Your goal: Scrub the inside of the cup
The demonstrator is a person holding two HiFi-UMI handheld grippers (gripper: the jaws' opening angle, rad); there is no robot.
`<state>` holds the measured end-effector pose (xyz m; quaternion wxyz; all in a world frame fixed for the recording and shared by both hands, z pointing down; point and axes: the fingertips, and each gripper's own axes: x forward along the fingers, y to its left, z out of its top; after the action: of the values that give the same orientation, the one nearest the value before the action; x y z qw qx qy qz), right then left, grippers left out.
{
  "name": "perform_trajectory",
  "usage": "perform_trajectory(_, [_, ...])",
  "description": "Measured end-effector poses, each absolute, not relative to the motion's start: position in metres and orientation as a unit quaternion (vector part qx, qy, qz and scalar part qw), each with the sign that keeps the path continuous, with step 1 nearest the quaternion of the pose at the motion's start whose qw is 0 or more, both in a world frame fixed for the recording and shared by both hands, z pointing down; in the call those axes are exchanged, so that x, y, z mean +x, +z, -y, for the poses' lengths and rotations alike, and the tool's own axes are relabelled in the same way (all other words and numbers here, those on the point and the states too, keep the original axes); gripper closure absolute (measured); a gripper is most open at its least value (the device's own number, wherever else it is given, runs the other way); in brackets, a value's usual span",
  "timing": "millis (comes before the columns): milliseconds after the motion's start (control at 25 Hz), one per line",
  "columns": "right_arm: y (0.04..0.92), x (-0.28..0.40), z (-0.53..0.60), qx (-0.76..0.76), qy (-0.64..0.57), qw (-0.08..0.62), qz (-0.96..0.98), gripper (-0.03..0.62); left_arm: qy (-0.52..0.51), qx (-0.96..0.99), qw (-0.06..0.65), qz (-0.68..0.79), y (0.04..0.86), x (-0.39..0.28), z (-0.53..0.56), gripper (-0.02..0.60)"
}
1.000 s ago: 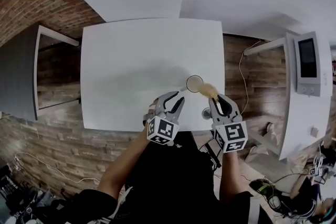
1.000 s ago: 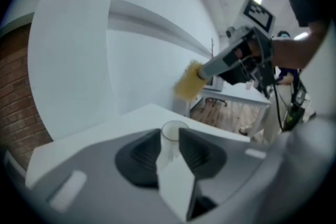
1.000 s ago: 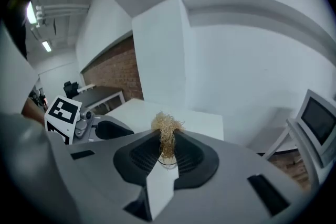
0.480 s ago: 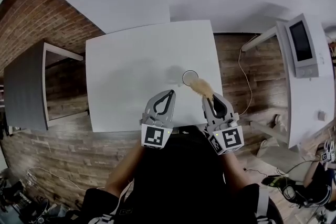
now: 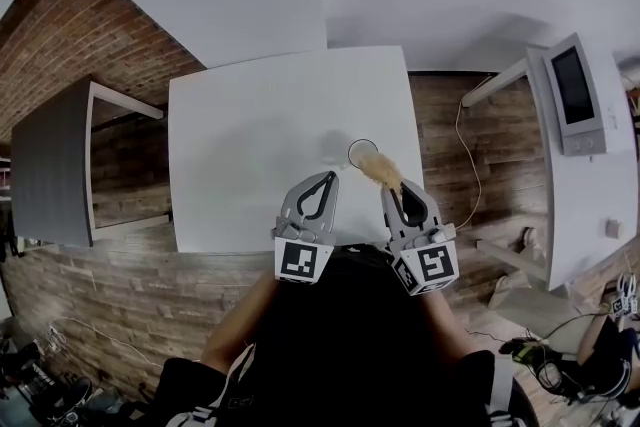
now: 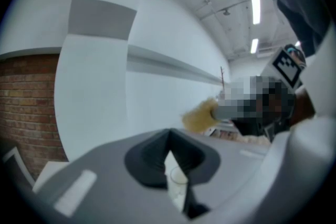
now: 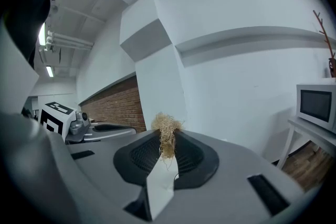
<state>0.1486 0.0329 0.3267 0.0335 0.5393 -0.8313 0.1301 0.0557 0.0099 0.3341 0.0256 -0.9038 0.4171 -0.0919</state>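
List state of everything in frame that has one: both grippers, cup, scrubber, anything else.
left gripper: shut, nothing between its jaws.
right gripper: shut on the scrubber.
scrubber: clamped in the right gripper, at the cup's near rim; inside or not, cannot tell.
cup: upright on the table, not gripped.
microwave: door closed.

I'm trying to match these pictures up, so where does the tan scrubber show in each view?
Head view: the scrubber sits at the right gripper tip, by the cup's near-right rim.
Left gripper view: scrubber right of centre, above the shut, empty jaws.
Right gripper view: scrubber at centre, pinched between the jaws.
Shared landmark: the left gripper, left of the scrubber in the head and right gripper views.
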Motion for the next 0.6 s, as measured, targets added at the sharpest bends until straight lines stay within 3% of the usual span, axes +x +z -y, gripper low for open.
perform_trajectory(600, [0.325,0.16,-0.031,0.559,0.126,0.038,0.819,0.539,-0.091,-0.907,0.035,-0.409,0.332,0.064,-0.009,0.577])
